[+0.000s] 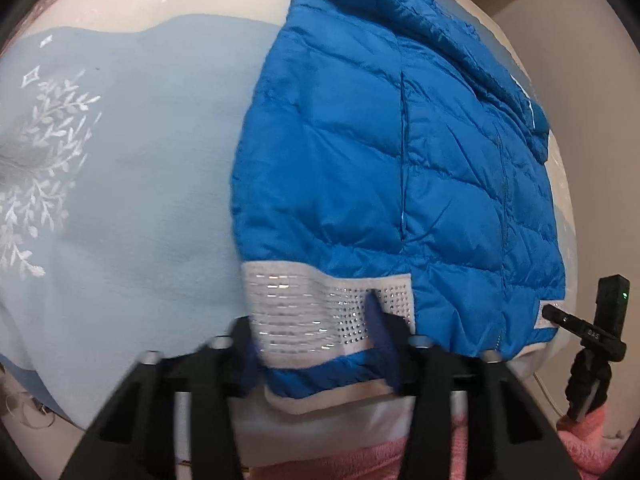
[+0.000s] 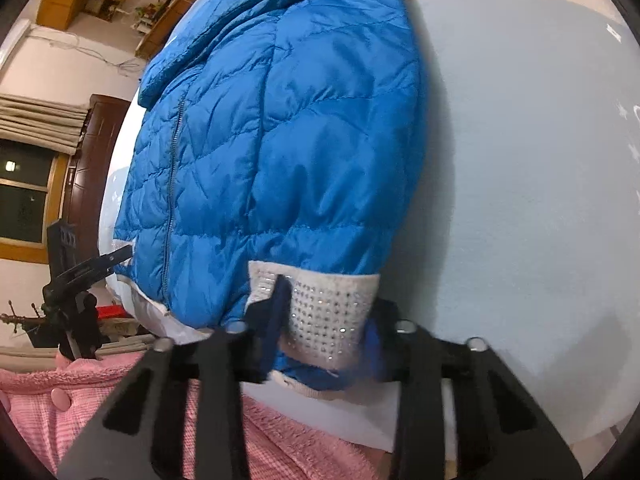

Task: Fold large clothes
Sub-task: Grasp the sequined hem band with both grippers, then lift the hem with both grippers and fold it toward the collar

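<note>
Step in hand: grasping the hem to start a fold. Blue quilted jacket lies flat, zipped, on the pale blue bed cover, hem at the near edge, collar far.

Left hand-held gripper straddles the white studded hem band on the jacket's left side; its fingers pinch the band.

Right hand-held gripper likewise pinches the band on the right side.

Both point steeply down at the near hem.

Judgement: next, lift both corners together and carry them far toward the collar, keeping the hem level so the padding does not bunch.
</note>
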{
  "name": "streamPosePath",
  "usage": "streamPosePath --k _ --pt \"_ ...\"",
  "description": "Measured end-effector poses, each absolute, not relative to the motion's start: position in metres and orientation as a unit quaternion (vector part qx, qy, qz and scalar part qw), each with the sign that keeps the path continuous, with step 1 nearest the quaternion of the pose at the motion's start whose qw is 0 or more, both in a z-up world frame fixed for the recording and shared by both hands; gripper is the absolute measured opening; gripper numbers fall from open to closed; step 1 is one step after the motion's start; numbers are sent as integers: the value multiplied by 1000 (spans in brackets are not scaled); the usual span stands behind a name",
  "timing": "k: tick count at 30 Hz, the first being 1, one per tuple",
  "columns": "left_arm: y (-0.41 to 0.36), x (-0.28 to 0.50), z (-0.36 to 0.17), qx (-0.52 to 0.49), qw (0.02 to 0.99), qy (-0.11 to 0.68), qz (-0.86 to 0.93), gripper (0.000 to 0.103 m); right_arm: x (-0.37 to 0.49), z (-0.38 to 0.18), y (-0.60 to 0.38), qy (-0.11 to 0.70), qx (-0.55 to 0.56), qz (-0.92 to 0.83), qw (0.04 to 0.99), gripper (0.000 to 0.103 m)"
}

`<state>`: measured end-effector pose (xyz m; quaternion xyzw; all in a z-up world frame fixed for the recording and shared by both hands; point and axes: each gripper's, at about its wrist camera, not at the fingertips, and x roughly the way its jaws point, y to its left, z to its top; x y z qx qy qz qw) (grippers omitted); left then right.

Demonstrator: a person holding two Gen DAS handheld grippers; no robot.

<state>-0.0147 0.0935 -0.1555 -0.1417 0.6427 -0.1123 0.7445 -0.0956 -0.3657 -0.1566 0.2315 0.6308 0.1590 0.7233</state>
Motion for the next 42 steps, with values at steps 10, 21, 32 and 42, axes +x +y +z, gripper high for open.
streamPosePath --k 10,21,32,42 --pt "97 -29 -137 -135 753 630 -132 15 -115 -147 -367 632 231 174 719 12" --pt "125 -22 -126 -183 740 627 -161 14 -105 -129 -376 614 266 175 722 10" --pt "132 41 -34 -216 782 539 -225 14 -47 -56 -396 569 295 173 747 9" --pt "95 146 -11 -172 811 510 -227 14 50 -33 -414 573 309 166 741 9"
